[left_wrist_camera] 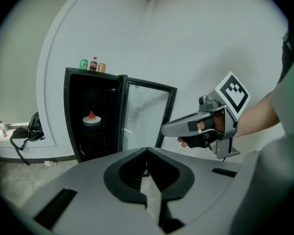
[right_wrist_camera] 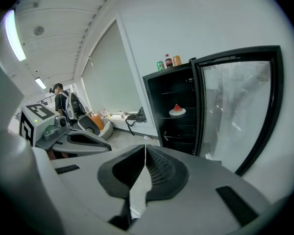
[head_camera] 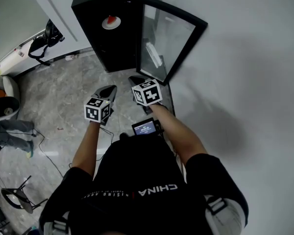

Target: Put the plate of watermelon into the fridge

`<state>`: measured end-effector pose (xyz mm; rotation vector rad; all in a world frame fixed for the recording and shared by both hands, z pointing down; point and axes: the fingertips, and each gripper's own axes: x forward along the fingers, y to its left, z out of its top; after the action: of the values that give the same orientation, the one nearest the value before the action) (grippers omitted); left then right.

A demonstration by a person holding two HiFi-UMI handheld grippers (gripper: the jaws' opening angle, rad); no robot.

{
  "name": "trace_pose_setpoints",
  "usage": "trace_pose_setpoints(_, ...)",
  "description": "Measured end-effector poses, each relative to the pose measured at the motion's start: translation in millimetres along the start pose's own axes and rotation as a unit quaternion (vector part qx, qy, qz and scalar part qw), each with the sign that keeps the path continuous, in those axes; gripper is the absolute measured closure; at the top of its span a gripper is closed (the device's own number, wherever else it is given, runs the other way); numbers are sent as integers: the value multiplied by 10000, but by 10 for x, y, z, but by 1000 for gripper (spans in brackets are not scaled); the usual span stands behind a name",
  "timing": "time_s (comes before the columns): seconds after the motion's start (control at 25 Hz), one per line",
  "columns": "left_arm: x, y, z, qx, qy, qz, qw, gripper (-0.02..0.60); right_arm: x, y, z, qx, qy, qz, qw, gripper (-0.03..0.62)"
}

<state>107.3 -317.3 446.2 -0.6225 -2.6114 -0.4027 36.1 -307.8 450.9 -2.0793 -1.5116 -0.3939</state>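
The left claw [head_camera: 110, 88], jaws pressed together on nothing, hangs in front of the open fridge [left_wrist_camera: 67, 116], aimed at its dark interior. Inside the fridge, on a shelf about halfway up, sits the plate of watermelon [left_wrist_camera: 91, 119]: a small round white plate carrying a single red wedge, point up and resting level. Three drinks [left_wrist_camera: 93, 64] stand on the fridge's top. The right claw [head_camera: 136, 80], likewise closed and empty, hovers in front of the fridge beside its glass door [head_camera: 166, 38], which stands swung wide on the fridge's right side. With the plate apparently delivered, what is left looks like shutting that door. That is best done by laying the closed right claw flat against the door's outer edge and swinging it steadily, with both claws clear of the fridge's frame so nothing jars the shelf.
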Motion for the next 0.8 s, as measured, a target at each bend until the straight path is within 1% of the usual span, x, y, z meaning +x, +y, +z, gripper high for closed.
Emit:
trace_pose_setpoints(0.16, 15, 6, -8, -19, 8, 52, 10000, 569, -25, -57, -3, -68, 22, 19, 10000, 575)
trace_pose_setpoints(0.32, 84, -30, -13, 24, 13, 84, 10000, 569, -85, -189, 9, -1, -38, -64, 10000, 576)
trace_pose_setpoints(0.44, 95, -43, -7, 45, 9, 102, 9999, 569, -117, -204, 24, 16, -66, -87, 9999, 576)
trace_pose_setpoints(0.72, 131, -37, -45, -132, 24, 62, 9999, 569, -99, -214, -35, 25, -30, -53, 10000, 576)
trace_pose_setpoints(0.8, 116, -33, -68, -107, 67, 65, 9999, 569, -102, -204, -39, 20, -25, -59, 10000, 576)
